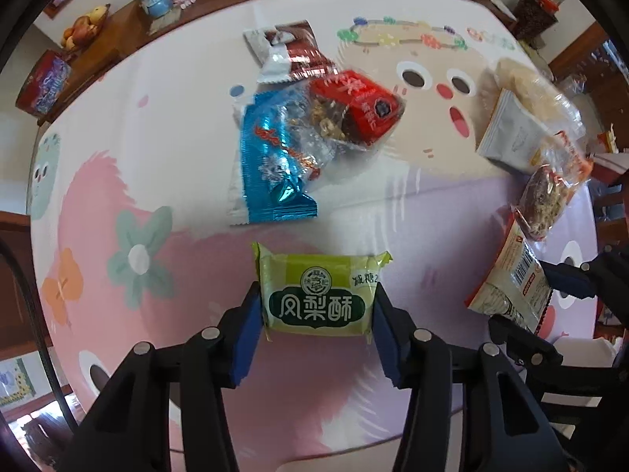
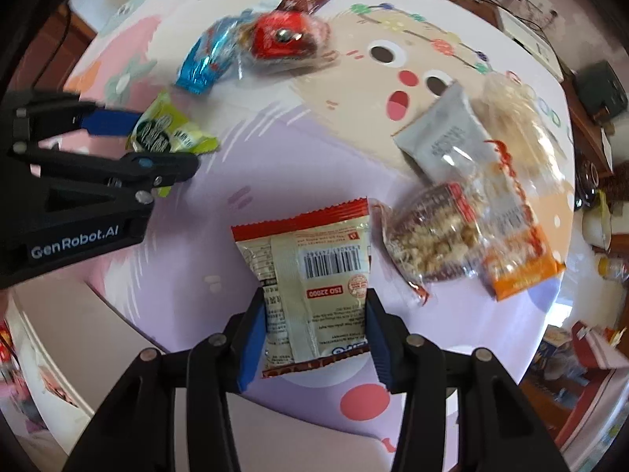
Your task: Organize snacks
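Note:
My left gripper (image 1: 316, 306) is shut on a green pineapple-cake packet (image 1: 318, 295) and holds it above the patterned tablecloth (image 1: 137, 165). My right gripper (image 2: 312, 314) is shut on a red-edged cream snack packet (image 2: 310, 287), barcode side up. In the right wrist view the left gripper (image 2: 169, 137) with the green packet (image 2: 169, 133) is at the left. One pile lies beyond the left gripper: a blue packet (image 1: 271, 161), a red packet (image 1: 361, 106) and a dark red and white packet (image 1: 291, 53). A second pile lies to the right: a grey packet (image 2: 448, 133), clear bags of puffed snacks (image 2: 436, 232) and an orange packet (image 2: 519, 271).
A wooden sideboard (image 1: 98, 51) behind the table carries a fruit bowl (image 1: 84, 29), a tin (image 1: 43, 82) and a blue globe (image 1: 157, 0). A dark jar (image 1: 534, 11) stands at the far right. The right gripper (image 1: 566, 279) with its packet (image 1: 511, 279) shows at the right edge.

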{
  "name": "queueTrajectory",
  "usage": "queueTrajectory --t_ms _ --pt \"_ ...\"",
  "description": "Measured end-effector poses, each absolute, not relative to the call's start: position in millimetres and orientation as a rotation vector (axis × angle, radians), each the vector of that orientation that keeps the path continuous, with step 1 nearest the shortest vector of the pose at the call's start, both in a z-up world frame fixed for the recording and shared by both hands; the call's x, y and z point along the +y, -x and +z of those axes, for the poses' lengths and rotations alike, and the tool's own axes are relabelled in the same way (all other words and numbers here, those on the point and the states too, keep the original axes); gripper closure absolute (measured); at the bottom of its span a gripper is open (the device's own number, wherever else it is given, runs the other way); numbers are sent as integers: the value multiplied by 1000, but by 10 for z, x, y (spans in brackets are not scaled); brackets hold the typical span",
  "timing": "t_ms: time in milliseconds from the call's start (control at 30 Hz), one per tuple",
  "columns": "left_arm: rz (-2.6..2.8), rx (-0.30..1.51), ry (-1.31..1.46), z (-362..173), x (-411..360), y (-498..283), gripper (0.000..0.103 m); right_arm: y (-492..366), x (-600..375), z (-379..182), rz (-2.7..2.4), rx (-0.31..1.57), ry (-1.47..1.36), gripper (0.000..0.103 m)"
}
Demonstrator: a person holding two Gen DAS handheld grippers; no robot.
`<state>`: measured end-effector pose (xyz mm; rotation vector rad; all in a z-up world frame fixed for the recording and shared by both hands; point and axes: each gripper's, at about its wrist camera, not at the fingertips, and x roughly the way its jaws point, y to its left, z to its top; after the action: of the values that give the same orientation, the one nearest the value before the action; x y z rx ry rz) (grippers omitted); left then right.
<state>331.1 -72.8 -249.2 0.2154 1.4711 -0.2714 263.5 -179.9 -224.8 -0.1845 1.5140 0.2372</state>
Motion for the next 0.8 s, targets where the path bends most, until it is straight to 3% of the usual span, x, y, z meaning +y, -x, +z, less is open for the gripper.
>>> queueTrajectory --t_ms 467,800 --pt "-299 1213 -216 -967 -474 -2444 53 -1950 -2137 -741 152 1102 -181 56" --pt "-242 1220 -308 -637 -435 -1555 53 -884 -2086 -353 116 1037 -141 56"
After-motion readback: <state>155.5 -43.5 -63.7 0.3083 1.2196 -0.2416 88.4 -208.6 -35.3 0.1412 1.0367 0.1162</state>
